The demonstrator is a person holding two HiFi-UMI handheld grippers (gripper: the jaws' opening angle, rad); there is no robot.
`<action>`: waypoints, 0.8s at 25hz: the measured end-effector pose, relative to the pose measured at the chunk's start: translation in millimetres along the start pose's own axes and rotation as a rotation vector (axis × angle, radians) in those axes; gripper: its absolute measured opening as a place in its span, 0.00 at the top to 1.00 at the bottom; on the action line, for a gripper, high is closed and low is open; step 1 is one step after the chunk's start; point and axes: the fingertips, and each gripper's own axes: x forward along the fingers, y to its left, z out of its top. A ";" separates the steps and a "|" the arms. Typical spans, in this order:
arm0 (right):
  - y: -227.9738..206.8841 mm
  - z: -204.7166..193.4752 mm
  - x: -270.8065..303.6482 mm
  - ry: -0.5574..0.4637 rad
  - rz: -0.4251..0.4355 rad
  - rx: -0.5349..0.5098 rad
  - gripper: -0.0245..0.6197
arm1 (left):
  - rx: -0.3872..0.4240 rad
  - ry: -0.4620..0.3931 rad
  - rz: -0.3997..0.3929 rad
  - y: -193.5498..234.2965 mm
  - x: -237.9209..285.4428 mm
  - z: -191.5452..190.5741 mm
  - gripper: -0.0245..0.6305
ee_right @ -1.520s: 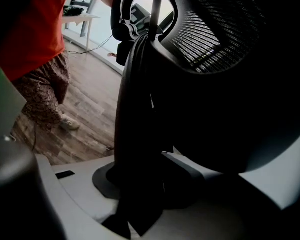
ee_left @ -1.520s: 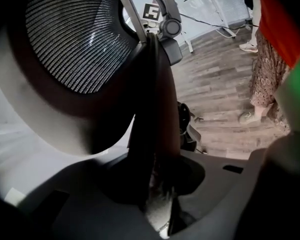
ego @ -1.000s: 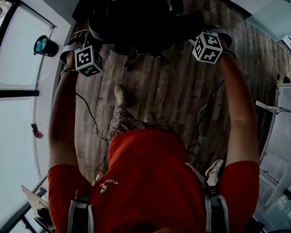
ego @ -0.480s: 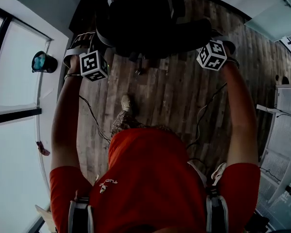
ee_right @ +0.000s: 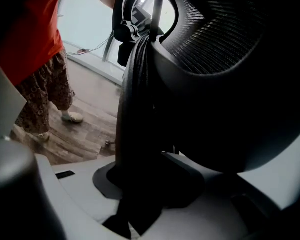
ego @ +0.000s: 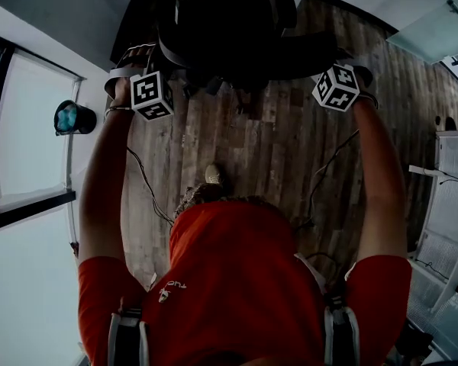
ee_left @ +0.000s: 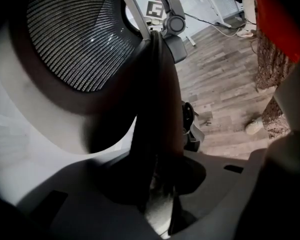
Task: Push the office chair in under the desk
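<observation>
- The person's red shirt [ego: 229,280] fills the 6 o'clock part of the head view, with both bare arms stretched toward 12 o'clock.
- Just beyond it, a light shoe [ego: 214,175] stands on the brown wood-plank floor [ego: 275,151]. A thin black cable [ego: 141,181] lies over the planks at the shoe's 9 o'clock.
- The left tongs [ee_left: 159,204], at 11 o'clock, are clamped on the left edge of the backrest of the black mesh-backed office chair [ego: 229,36].
- The right tongs [ee_right: 140,204], at 1 o'clock, grip the backrest's opposite edge, and its dark rim runs down between the jaws.
- The chair sits at 12 o'clock against the view's top edge, between the two tongs, with its base legs showing over the planks.
</observation>
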 end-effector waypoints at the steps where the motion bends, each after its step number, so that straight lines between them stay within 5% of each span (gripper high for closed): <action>1: -3.4 3.3 6.4 0.005 0.000 0.004 0.73 | 0.002 -0.005 -0.001 2.9 6.4 -6.6 0.76; 20: -80.6 10.0 99.7 0.062 0.021 0.088 0.73 | 0.033 -0.058 -0.014 89.8 112.1 -69.2 0.74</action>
